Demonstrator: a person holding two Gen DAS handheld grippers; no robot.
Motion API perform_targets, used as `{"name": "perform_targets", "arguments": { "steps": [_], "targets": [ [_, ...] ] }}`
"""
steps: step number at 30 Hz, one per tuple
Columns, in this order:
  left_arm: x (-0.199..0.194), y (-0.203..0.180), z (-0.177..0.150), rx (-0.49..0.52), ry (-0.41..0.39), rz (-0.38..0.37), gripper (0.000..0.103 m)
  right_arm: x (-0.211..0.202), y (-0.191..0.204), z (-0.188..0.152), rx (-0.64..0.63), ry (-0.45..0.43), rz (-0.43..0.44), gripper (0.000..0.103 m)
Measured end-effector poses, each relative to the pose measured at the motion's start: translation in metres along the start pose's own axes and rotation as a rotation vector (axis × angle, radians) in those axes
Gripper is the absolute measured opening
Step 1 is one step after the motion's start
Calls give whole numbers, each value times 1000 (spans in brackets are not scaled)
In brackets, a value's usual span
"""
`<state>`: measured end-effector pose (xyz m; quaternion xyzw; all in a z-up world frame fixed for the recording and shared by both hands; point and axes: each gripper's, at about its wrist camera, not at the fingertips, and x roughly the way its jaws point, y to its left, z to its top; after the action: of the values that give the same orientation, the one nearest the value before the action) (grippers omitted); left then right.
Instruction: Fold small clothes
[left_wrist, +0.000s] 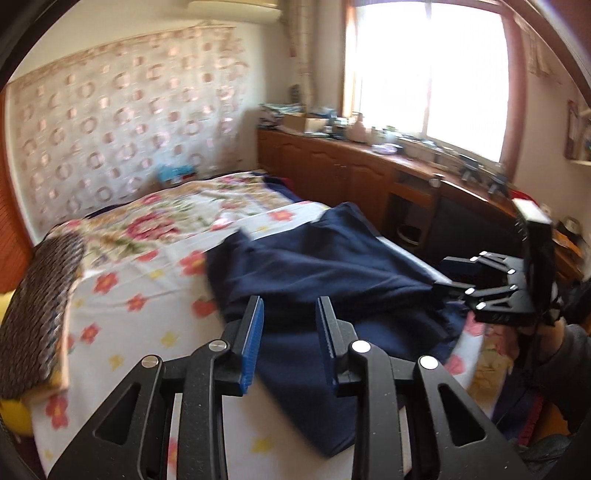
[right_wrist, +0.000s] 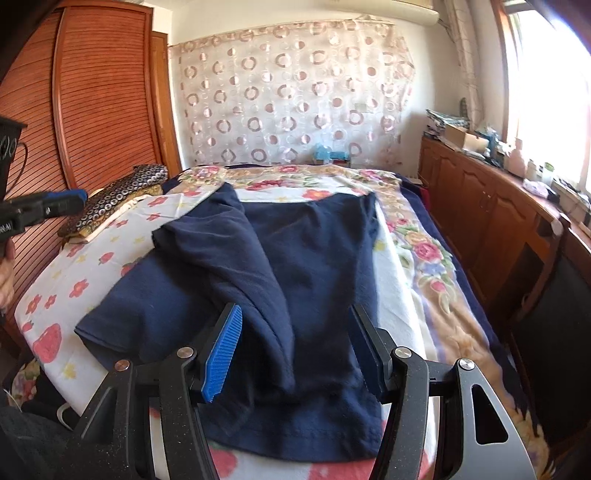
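Right claw: jaws wide, hovering over the near hem of the navy garment, nothing gripped. Left claw: jaws narrowly apart, empty, above the garment's edge. Garment lies partly folded on the floral bedsheet. Patterned cushion beyond.

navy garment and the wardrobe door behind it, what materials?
Navy garment: looks like soft matte knit, probably cotton jersey; it drapes in loose folds with a stitched hem. Wardrobe door: reddish-brown wood or wood veneer, semi-gloss, with fine horizontal louvre slats; which one cannot be told.
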<state>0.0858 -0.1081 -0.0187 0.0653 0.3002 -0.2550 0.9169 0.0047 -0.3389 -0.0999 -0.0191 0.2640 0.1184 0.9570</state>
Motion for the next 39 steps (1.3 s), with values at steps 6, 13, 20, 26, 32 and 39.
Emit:
{"name": "perform_targets", "arguments": {
  "steps": [6,13,20,26,32,39],
  "targets": [
    [-7,33,-20,-66,5,73,30,26,27,32,-79,15,45,61],
    [-13,56,-31,-127,-2,117,30,69,64,79,-178,52,126,61],
    [-12,65,-43,-148,9,118,30,117,99,97,-240,151,202,61],
    [-11,67,-49,-152,16,113,30,162,121,101,-283,281,258,61],
    [-9,69,-52,-155,25,109,30,188,115,97,-288,341,233,61],
    [-6,65,-57,-150,31,97,30,184,85,102,-187,292,245,8]
  ]
}}
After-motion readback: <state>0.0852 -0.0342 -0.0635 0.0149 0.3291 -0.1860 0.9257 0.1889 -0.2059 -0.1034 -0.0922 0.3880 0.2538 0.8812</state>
